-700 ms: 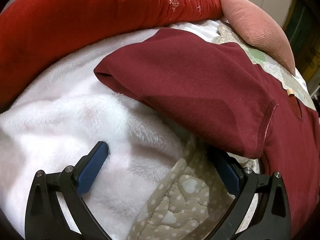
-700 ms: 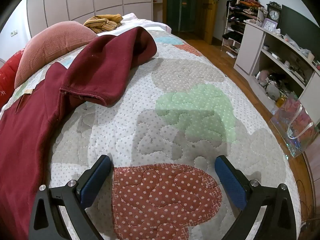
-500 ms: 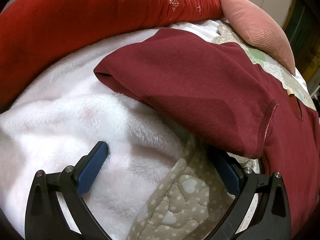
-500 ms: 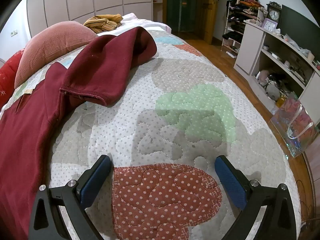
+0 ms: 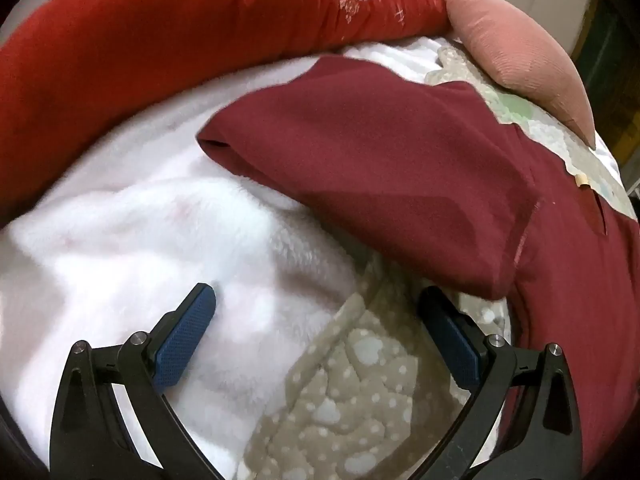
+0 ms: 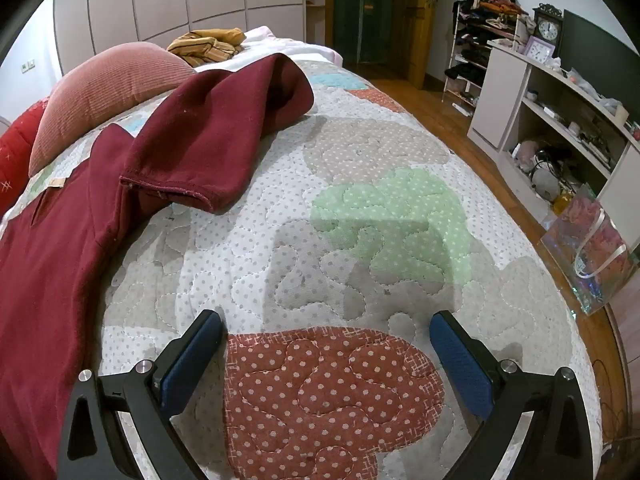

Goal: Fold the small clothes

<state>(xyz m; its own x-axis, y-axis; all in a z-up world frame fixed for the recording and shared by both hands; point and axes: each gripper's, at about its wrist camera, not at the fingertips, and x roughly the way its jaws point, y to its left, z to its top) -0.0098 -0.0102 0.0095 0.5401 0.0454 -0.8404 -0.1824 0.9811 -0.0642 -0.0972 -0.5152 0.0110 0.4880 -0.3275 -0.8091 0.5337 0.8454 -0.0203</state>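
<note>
Left tool [image 5: 316,300] slightly nearer maroon shirt [image 5: 400,168] than before.

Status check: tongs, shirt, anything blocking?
Left tongs open, empty. Right tongs open, empty, over quilt. Maroon shirt spread out, unfolded. One sleeve draped on white blanket.

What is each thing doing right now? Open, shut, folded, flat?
Left gripper: open, empty.
Right gripper: open, empty.
Shirt: spread on the quilt, not folded.
Sleeve: lying out sideways, rumpled.
Quilt: flat.
White blanket: bunched.
</note>
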